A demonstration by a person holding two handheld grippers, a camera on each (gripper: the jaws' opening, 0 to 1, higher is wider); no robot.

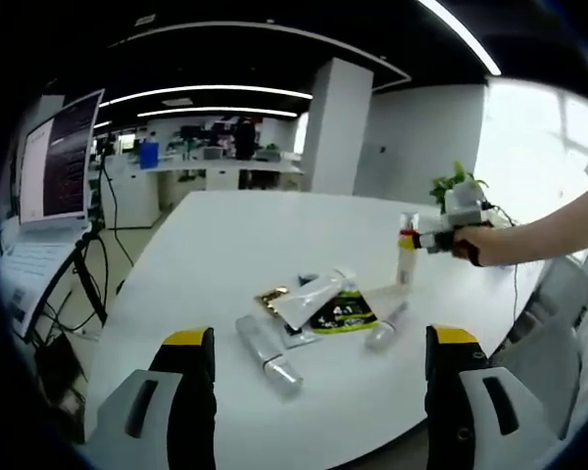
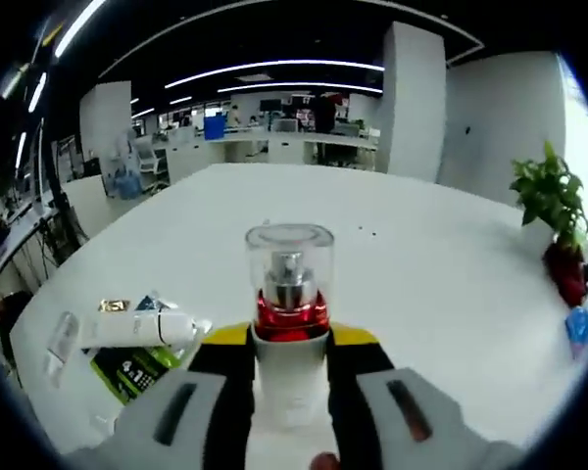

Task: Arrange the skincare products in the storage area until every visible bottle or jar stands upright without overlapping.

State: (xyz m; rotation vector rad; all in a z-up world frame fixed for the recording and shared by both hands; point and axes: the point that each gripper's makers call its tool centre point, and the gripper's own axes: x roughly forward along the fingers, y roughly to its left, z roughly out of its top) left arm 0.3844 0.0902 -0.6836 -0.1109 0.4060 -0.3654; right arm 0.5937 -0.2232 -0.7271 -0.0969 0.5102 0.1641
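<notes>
While the right gripper (image 2: pixel 289 377) clamps the white pump bottle with red collar and clear cap (image 2: pixel 289 304) between its jaws, that bottle stands upright on the white table (image 1: pixel 225 245), toward the table's far right edge in the left gripper view, where it appears at (image 1: pixel 406 257). The left gripper (image 1: pixel 318 382) hangs above the near edge with its jaws spread and nothing between them.

Progress, as judged: one item upright, the remainder not yet arranged. Lying flat near the near edge and partly overlapping are:
- one white squeeze tube (image 1: pixel 309 294), resting across the sachets;
- one green-and-black sachet (image 1: pixel 341 313);
- one gold foil sachet (image 1: pixel 271 297);
- one clear slim tube (image 1: pixel 268 351), left of the pile;
- one small clear vial (image 1: pixel 384 331), right of the pile.

Count: one bottle, two tubes, two sachets, one vial. Further items under the pile cannot be ruled out.
</notes>
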